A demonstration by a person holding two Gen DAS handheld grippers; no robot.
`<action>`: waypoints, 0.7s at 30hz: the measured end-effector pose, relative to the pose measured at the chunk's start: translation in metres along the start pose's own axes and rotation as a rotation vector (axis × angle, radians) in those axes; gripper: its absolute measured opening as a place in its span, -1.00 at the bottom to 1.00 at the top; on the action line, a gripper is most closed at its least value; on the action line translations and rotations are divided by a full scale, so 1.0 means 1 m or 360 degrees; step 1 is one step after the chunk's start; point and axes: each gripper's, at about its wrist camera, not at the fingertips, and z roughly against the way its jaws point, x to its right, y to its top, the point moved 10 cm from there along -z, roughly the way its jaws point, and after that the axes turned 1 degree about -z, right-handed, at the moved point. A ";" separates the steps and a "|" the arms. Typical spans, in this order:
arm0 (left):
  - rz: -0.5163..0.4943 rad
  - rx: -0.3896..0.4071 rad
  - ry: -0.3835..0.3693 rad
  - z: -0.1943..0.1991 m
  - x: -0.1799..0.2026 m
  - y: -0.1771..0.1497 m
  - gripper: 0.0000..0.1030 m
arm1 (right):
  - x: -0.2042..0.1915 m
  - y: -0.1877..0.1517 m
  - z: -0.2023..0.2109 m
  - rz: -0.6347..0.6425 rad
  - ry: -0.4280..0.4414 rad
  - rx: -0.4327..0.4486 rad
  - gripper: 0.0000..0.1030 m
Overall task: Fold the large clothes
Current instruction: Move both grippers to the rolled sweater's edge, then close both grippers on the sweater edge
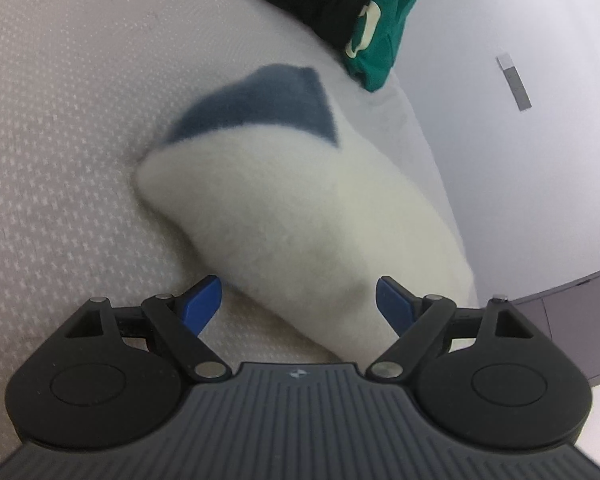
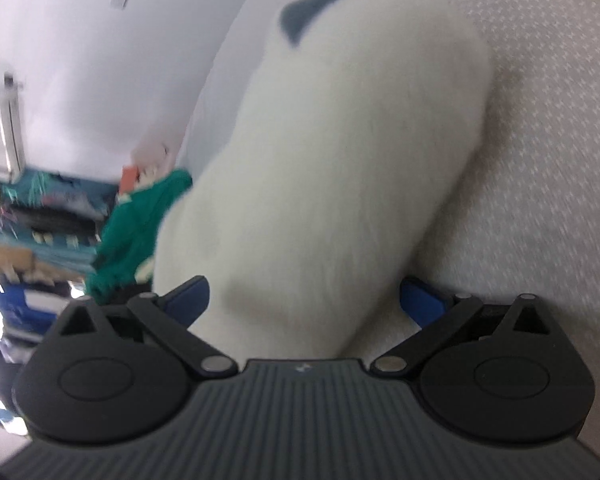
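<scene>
With both the left gripper (image 1: 298,300) and right gripper (image 2: 304,300) spread wide and holding nothing around the cream-and-blue fleece bundle (image 1: 300,208) lying mid-frame on the dotted bedcover (image 1: 60,140): straddle one edge, close on all layers, lift evenly.

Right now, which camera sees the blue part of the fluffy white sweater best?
The left wrist view. There the blue part is a wide patch at the far end of the fluffy white sweater, only a little blurred. The right wrist view shows just a thin blue sliver at the sweater's top, mostly hidden by white fleece.
</scene>
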 end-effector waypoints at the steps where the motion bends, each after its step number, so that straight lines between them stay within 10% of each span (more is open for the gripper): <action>1: 0.0013 -0.0012 -0.0027 -0.002 0.001 0.000 0.70 | -0.004 0.003 -0.001 -0.0004 0.0026 0.0013 1.00; 21: 0.0596 0.0039 -0.0294 -0.039 -0.020 0.010 0.68 | -0.006 -0.004 -0.005 0.0073 0.0131 -0.0014 1.00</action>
